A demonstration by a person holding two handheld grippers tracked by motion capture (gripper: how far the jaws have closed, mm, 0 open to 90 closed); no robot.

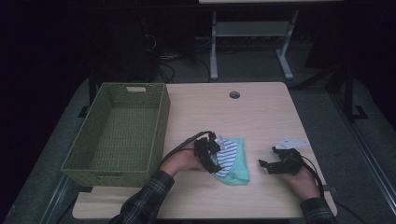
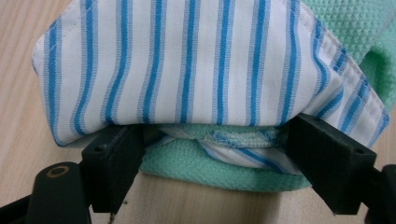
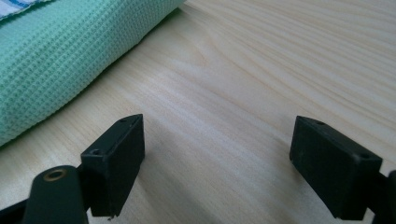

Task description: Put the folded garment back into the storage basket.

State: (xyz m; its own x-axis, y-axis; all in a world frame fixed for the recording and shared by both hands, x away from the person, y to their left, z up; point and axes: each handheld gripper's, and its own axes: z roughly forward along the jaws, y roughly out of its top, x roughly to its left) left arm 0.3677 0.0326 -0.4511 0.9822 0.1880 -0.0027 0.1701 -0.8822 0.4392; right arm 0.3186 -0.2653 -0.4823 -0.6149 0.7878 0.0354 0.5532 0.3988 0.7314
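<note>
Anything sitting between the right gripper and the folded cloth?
No. Between the right gripper and the cloth lies bare table, as the high view and the right gripper view show.

The high view looks forward and down from above the person's side of the desk point(image 1: 261, 112), taking in the whole desktop, the green woven basket point(image 1: 116, 133) at its left and the floor beyond. The left gripper view rides low on the left hand-held gripper point(image 2: 212, 140), very close to the striped and green folded cloth point(image 2: 187, 65). The right gripper view skims just above the desk, facing bare wood. All three share that cloth and the wood around it.
</note>
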